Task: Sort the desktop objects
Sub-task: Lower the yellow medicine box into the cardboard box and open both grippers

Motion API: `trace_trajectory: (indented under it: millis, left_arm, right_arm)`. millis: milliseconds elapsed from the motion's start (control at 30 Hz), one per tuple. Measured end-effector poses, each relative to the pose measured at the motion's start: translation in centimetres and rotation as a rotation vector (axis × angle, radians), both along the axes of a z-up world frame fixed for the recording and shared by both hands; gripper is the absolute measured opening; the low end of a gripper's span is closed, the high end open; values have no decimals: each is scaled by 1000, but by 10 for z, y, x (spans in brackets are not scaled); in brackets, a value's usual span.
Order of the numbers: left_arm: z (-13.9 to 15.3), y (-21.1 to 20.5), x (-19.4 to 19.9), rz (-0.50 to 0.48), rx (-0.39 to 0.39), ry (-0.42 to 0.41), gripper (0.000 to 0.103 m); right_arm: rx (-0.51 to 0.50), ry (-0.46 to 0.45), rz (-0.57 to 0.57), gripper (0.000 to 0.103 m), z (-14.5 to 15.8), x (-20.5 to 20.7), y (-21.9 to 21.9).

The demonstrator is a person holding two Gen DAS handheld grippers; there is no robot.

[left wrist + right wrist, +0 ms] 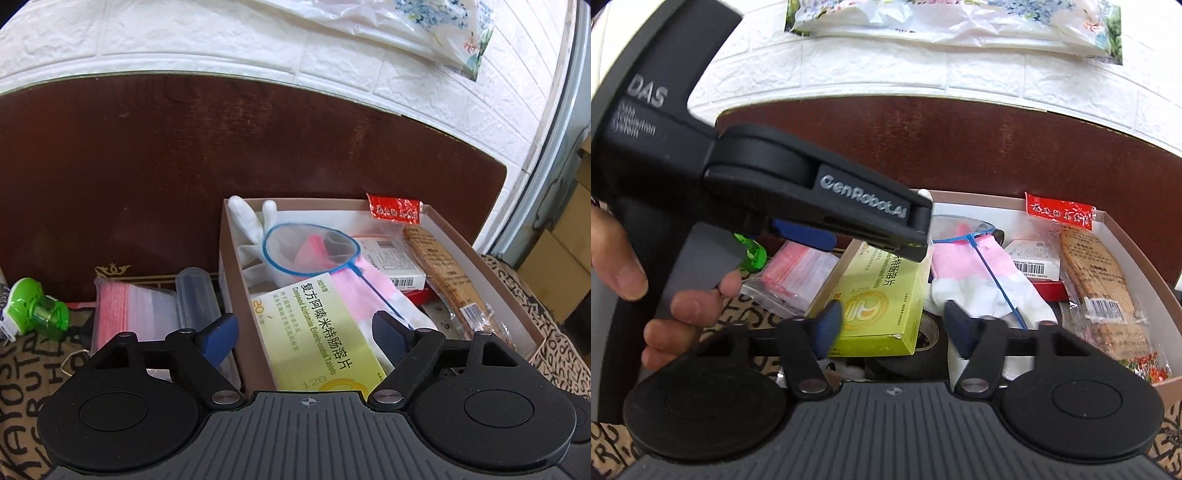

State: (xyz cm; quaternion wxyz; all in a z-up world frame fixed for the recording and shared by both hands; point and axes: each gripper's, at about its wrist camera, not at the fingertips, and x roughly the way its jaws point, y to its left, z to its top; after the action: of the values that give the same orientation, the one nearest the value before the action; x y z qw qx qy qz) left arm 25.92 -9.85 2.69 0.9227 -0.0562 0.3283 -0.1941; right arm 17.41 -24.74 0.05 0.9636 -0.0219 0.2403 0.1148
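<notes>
Left gripper (306, 332): jaws wide apart, nothing gripped. The yellow-green cardboard tablet box (314, 332) lies between and below the pads, leaning on the near wall of the brown cardboard tray (480, 254), pads clear of it.

Right gripper (890, 325): jaws part open, straddling the same box's near end; I can't tell if the left pad touches it. No firm grip visible.

Judgement: box looks just dropped into the tray. To finish well, back both grippers out straight so they don't snag the thin blue handle of the blue-rimmed small mesh net (310, 247), which lies across the pink-and-white knit glove (369, 280) right beside the box.

Still outside the tray, left of it: clear zip bag with pink strip (129, 310), clear plastic tube case (195, 299), green plastic plug-in device (40, 314). Likely next picks.

Farther back in the tray: white rubber glove (251, 221), white barcode carton (399, 266), long tan wrapped snack pack (450, 280), red foil sachet (393, 208).

Hard to read: a dark round object under the tablet box in the right wrist view, maybe a tape roll; the tray bottom is mostly covered.
</notes>
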Motion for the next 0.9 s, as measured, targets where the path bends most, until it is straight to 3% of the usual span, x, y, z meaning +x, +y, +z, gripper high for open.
trace_trajectory:
  millis: [167, 467, 500, 567, 667, 767, 900]
  left_arm:
    - [0, 2, -1, 20, 10, -3, 89]
    - [-2, 2, -9, 21, 29, -10, 95]
    - [-2, 2, -11, 21, 31, -14, 97]
    - [0, 2, -16, 22, 36, -28, 103]
    - [3, 3, -26, 18, 40, -61, 103]
    - [6, 5, -36, 18, 47, -73, 103]
    - [8, 10, -54, 39, 29, -67, 103]
  right_arm:
    - [-25, 14, 9, 34, 0, 1, 5]
    - [-11, 10, 7, 37, 0, 3, 6]
    - [-10, 11, 11, 40, 0, 2, 7]
    - [-9, 10, 12, 64, -1, 0, 8]
    - [-20, -14, 3, 83, 0, -5, 9]
    - [-35, -28, 5, 96, 2, -11, 10]
    - [-47, -45, 0, 102, 6, -21, 11]
